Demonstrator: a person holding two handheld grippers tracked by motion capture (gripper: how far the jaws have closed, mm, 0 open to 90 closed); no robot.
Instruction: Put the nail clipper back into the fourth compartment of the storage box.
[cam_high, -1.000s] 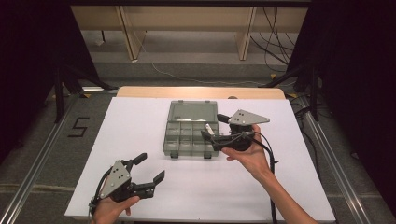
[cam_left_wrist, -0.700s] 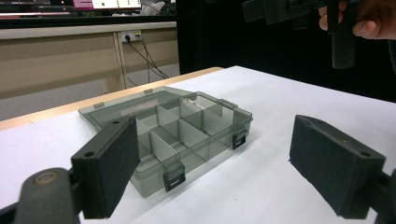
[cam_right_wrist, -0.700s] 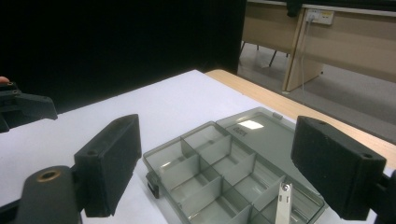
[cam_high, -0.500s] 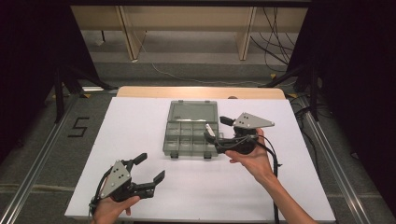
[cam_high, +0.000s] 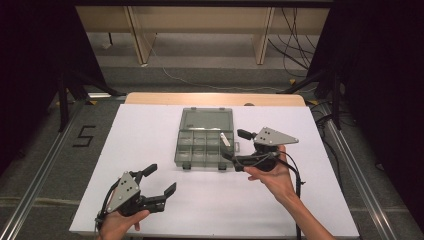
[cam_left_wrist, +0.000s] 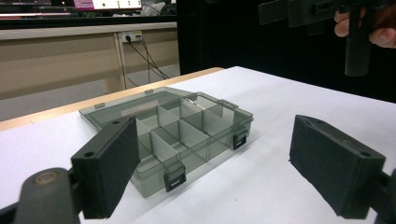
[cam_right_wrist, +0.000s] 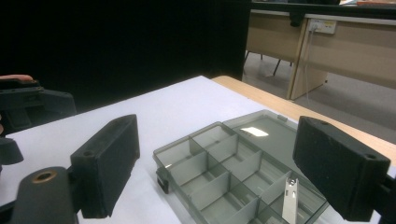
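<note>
With the grey compartment box (cam_high: 205, 142) lying open at the middle of the white table (cam_high: 150, 130), its lid flat behind it toward the far edge, I hold my right gripper (cam_high: 231, 145) just beside its right side, jaws spread and holding nothing. A small silvery piece (cam_right_wrist: 290, 201) stands upright in a compartment on that side. My left gripper (cam_high: 161, 180) sits near the front edge, well apart from the box, jaws likewise spread wide.
</note>
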